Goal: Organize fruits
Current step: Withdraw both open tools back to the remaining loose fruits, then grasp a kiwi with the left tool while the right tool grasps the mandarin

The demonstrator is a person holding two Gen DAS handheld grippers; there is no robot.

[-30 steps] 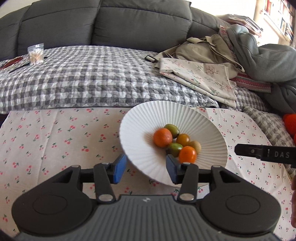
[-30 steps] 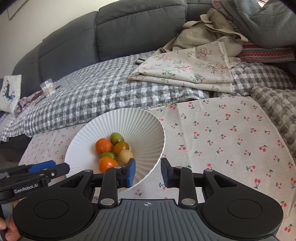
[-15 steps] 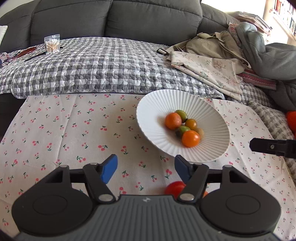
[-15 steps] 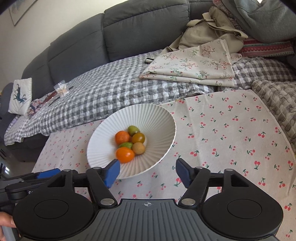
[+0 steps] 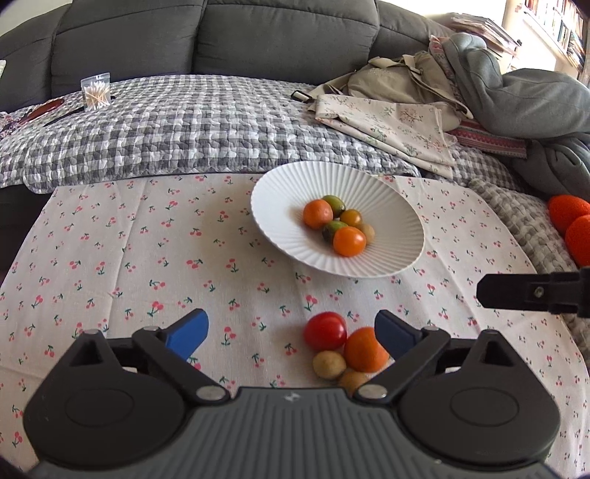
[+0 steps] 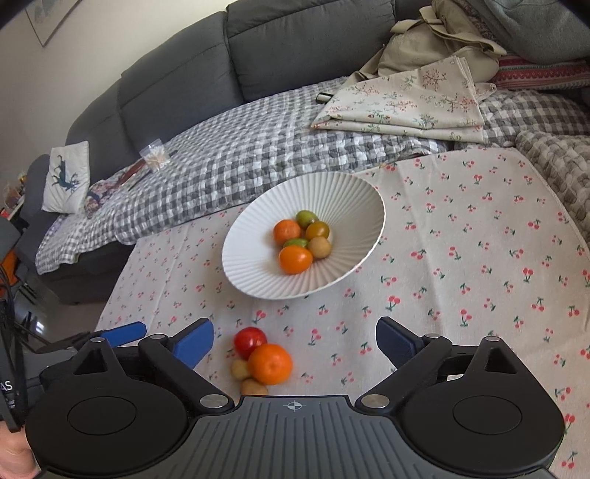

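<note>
- White bowl (image 5: 295,191): sitting on the cherry-print cloth (image 5: 121,258), holding six small fruits.
- Loose fruit pile (image 6: 263,359): lying on the cloth, nearer the cameras than the bowl.
- Left gripper (image 5: 291,331): hovering spread apart, holding nothing.
- Right gripper (image 6: 295,337): hovering spread apart, holding nothing.
- Framed picture (image 6: 51,18): showing in right view only.
- Bookshelf (image 5: 553,25): showing in left view only.

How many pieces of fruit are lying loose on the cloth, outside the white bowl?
4, clustered near the grippers: red tomato, orange, and two small tan fruits. Others may be hidden.
</note>
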